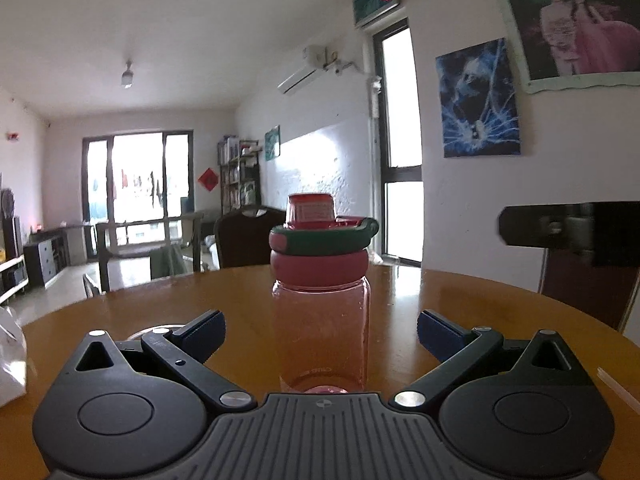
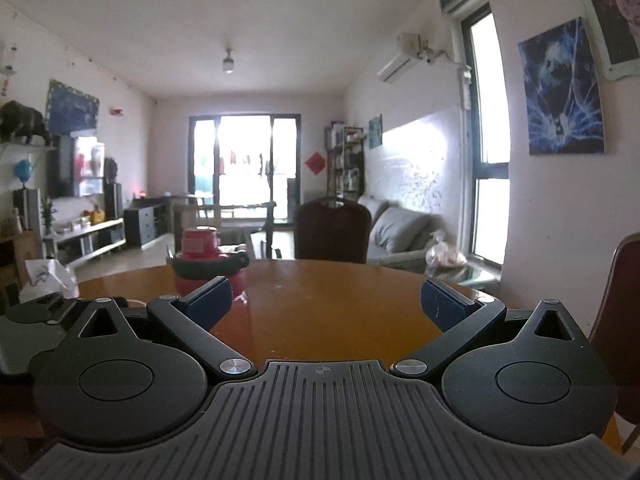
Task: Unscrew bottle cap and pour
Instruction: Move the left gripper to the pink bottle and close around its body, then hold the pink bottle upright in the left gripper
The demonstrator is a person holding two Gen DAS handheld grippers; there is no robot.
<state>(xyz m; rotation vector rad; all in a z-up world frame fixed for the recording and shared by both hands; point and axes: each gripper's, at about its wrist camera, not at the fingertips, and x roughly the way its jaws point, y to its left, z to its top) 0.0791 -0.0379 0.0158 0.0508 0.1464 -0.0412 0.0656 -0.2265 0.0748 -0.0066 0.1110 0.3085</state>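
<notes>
Both grippers' blue-padded fingers stood wide apart, holding nothing: the left gripper point(image 1: 321, 336) flanked the pink water bottle point(image 1: 321, 320) without touching it. The right gripper point(image 2: 326, 304) hovered over bare wooden surface point(image 2: 340, 304). Writing on the red cap point(image 1: 312, 210) was unreadable.

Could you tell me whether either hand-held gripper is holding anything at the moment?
Nothing is held: the left hand-held gripper stands open around the bottle, and the right hand-held gripper is open.
</notes>
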